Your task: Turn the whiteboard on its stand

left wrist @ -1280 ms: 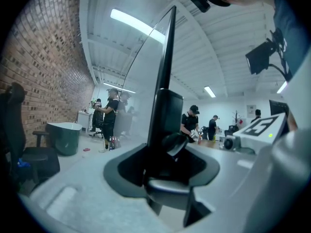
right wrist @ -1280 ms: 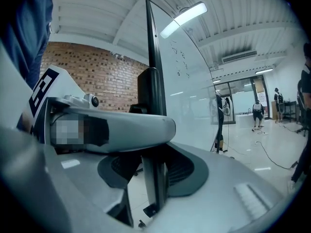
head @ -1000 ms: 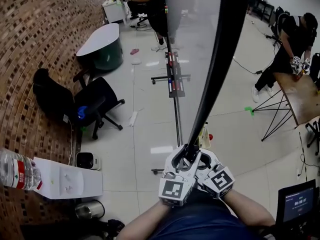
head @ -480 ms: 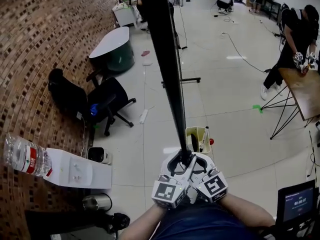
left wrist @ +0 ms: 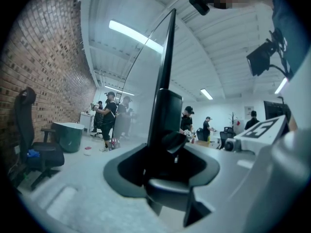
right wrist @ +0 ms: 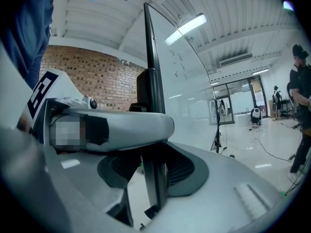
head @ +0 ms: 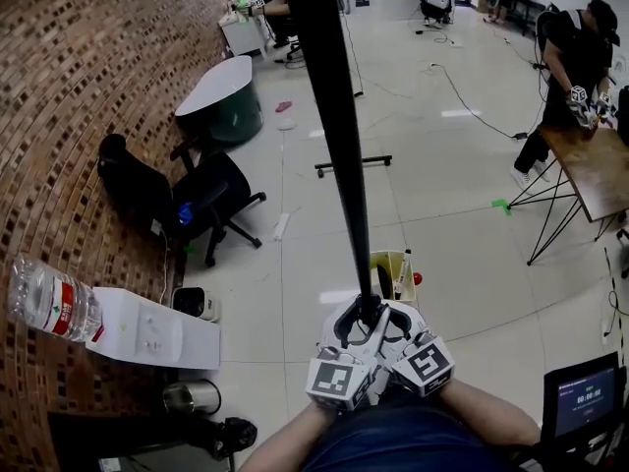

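From overhead, left claw (head: 354, 328) and right claw (head: 387, 326) sit side by side, the whiteboard (head: 332, 116) rising edge-on from between them. Left gripper view: jaws clamped on its dark frame (left wrist: 164, 81). Right gripper view: likewise clamped, presumably for leverage to swing it.

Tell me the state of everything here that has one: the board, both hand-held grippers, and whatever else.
Whiteboard, upright, edge-on to the head view.
Left hand-held gripper, clamped on the board's black edge.
Right hand-held gripper, clamped on that same edge.
Office chair, unoccupied.
Screen, lit.
Water bottle, seated on the white dispenser.
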`<action>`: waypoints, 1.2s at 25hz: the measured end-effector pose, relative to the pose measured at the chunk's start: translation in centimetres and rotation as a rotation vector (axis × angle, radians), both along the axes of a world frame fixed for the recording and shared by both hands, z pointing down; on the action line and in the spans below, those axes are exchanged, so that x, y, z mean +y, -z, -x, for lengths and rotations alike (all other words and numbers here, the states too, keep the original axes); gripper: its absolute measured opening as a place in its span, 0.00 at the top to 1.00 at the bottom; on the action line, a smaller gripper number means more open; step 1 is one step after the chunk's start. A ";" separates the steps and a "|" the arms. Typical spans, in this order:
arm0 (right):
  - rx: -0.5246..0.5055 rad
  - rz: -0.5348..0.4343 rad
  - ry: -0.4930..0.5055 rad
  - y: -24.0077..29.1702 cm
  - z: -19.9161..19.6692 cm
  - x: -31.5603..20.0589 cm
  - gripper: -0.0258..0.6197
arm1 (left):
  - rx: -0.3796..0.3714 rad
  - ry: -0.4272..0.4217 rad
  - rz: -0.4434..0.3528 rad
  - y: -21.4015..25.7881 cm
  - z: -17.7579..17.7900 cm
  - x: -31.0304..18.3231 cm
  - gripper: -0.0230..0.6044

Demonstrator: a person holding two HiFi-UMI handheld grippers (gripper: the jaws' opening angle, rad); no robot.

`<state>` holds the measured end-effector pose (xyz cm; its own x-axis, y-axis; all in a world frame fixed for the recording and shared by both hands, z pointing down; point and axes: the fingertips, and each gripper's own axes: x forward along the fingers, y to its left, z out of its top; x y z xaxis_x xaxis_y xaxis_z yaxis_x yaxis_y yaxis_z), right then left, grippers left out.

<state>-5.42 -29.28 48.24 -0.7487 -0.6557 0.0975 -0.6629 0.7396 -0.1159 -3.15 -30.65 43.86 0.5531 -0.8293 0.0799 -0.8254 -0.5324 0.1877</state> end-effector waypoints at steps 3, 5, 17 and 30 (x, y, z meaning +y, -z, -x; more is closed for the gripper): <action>-0.011 0.001 -0.010 0.5 -0.5 1.0 0.71 | 0.008 -0.041 -0.021 -0.4 -0.9 1.2 0.65; -0.012 -0.008 -0.026 0.6 -0.8 1.6 0.71 | 0.017 -0.044 -0.018 -0.2 -0.9 1.8 0.65; -0.019 -0.019 -0.062 1.0 -1.2 5.1 0.71 | -0.001 -0.052 -0.019 -0.2 -1.3 5.5 0.65; -0.016 0.013 -0.021 0.0 -2.0 9.6 0.71 | 0.033 -0.032 0.015 -0.4 -2.1 9.7 0.64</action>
